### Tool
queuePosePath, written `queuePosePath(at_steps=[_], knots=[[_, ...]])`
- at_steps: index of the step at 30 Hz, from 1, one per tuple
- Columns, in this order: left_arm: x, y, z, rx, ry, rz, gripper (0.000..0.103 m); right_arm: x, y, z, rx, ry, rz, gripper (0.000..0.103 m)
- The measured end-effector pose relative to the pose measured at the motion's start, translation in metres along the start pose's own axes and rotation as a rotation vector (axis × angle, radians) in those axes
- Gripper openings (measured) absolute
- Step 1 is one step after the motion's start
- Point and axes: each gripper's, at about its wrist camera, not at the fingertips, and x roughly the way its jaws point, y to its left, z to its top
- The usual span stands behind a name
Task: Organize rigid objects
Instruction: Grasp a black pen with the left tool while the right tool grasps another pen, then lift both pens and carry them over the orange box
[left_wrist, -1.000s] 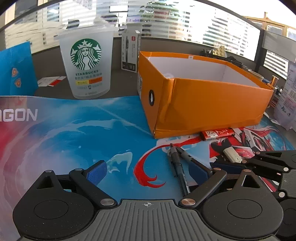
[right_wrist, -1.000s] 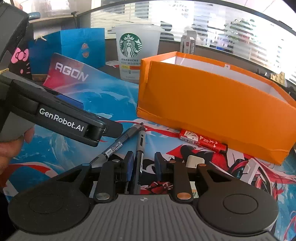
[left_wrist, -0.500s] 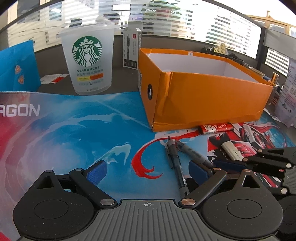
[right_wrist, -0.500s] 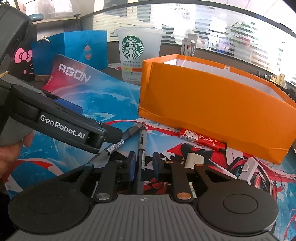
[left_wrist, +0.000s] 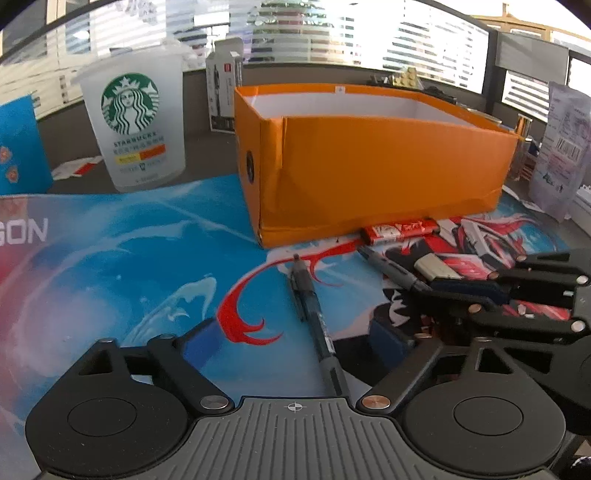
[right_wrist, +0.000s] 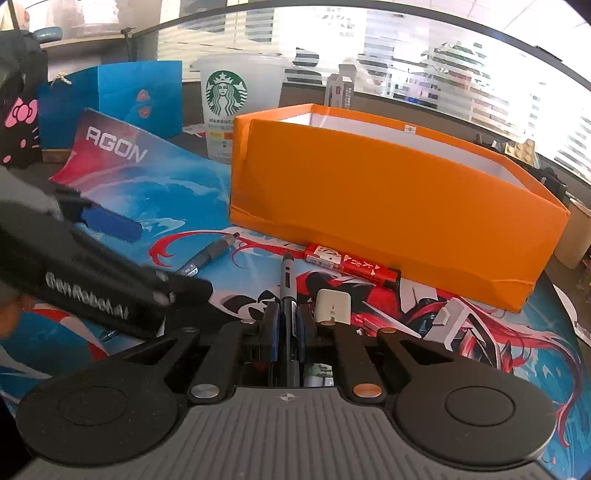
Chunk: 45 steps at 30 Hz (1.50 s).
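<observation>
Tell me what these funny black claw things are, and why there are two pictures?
They are hand-held grabbers, one in each of a person's hands, and each has a camera that looks along its two fingers. That gives two pictures of one desk. The right gripper is shut on a black pen. The left gripper is open, and its fingers have just been closing, with a second pen lying between them, not yet squeezed. On the colourful mat also lie a red packet and a small white block. Behind them stands an orange box, probably where things will go.
</observation>
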Motion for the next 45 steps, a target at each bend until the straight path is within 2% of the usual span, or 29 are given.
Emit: queuePosePath(at_steps=[5, 7, 9, 11, 12, 17, 21, 33, 45], knots=[[0.002, -0.004, -0.004, 0.021, -0.059, 0.006, 0.075, 0.000, 0.000, 0.000, 0.006, -0.001, 0.001, 0.010], [0.002, -0.009, -0.005, 0.037, -0.088, 0.002, 0.060, 0.000, 0.000, 0.000, 0.007, -0.001, 0.001, 0.010], [0.001, -0.016, -0.004, 0.066, -0.102, -0.009, 0.038, 0.000, 0.001, 0.001, 0.008, -0.001, 0.000, 0.010], [0.001, -0.024, -0.004, 0.092, -0.108, -0.010, 0.027, 0.000, 0.001, 0.001, 0.009, -0.001, 0.000, 0.010], [0.000, -0.025, -0.004, 0.094, -0.108, -0.017, 0.022, 0.000, 0.001, 0.001, 0.010, -0.001, 0.001, 0.010], [-0.001, -0.027, -0.004, 0.087, -0.106, -0.019, 0.013, 0.000, 0.002, 0.001, 0.002, -0.001, -0.006, 0.010], [-0.003, -0.027, -0.005, 0.091, -0.101, -0.007, 0.012, 0.001, 0.003, 0.002, 0.005, 0.001, -0.011, 0.010], [-0.008, -0.013, -0.004, 0.006, -0.059, -0.045, 0.012, -0.001, 0.005, 0.003, 0.012, 0.007, -0.012, 0.010], [-0.030, -0.009, -0.001, -0.017, -0.098, -0.051, 0.012, -0.015, 0.014, 0.005, -0.013, -0.029, -0.024, 0.009]])
